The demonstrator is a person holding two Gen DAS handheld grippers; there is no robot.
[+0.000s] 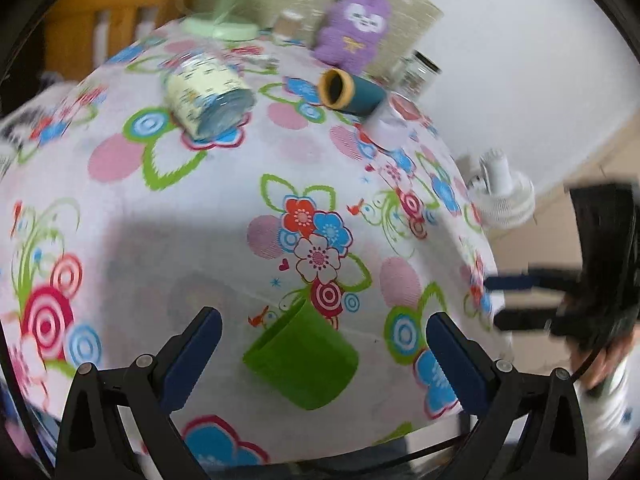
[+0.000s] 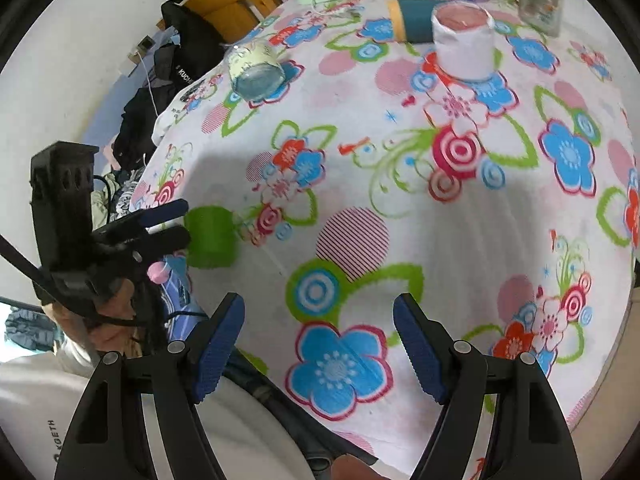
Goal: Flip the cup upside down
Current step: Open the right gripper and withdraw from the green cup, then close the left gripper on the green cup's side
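Observation:
A green cup (image 1: 304,356) stands on the flowered tablecloth (image 1: 200,248) near the table's front edge, its closed flat end up. My left gripper (image 1: 322,354) is open, its blue pads on either side of the cup without touching it. In the right wrist view the cup (image 2: 210,236) shows at the left, with the left gripper (image 2: 172,222) beside it. My right gripper (image 2: 318,346) is open and empty over the tablecloth (image 2: 440,220), to the right of the cup. It also shows at the right edge of the left wrist view (image 1: 500,300).
Farther back lie a clear jar on its side (image 1: 208,96) and a teal tube (image 1: 352,92). A white-wrapped cup (image 2: 464,46) stands beside the tube. A purple plush toy (image 1: 354,32), a green fan base (image 1: 220,28) and a glass jar (image 1: 418,70) stand at the far edge.

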